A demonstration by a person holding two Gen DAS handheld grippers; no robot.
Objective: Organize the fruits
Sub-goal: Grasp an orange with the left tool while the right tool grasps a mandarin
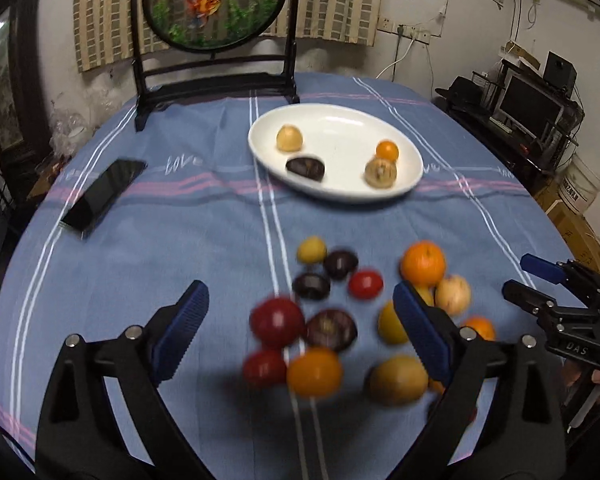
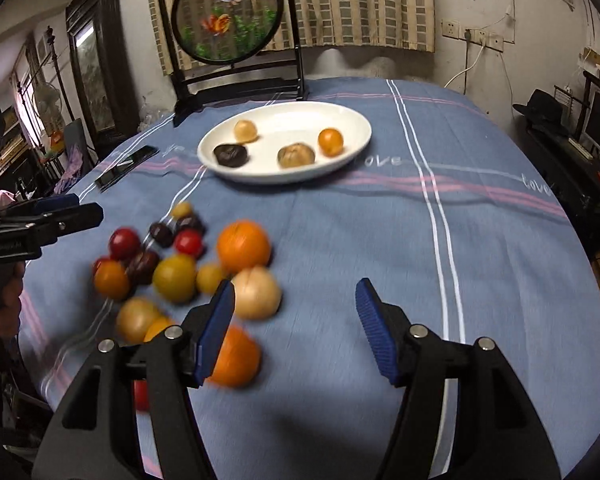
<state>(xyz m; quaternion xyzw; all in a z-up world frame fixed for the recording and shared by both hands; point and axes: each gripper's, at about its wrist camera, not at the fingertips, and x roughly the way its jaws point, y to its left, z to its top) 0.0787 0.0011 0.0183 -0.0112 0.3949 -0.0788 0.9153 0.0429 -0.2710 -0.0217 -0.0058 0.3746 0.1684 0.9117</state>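
A white oval plate [image 1: 340, 120] [image 2: 356, 120] at the far middle of the table holds several fruits: a yellow one [image 1: 289, 138], a dark one [image 1: 305, 168], a small orange [image 1: 387, 151] and a brown one [image 1: 380, 173]. A loose pile of red, dark, yellow and orange fruits [image 1: 340, 308] [image 2: 188, 264] lies on the blue cloth nearer me. My left gripper [image 1: 300, 320] is open and empty above the pile. My right gripper [image 2: 296, 312] is open and empty just right of the pile, with a large orange [image 2: 236, 356] by its left finger.
A black phone [image 1: 104, 196] lies on the cloth at the left. A round fish screen on a dark stand [image 1: 216, 40] stands at the table's far edge. A desk with a monitor [image 1: 532, 108] is off the right side.
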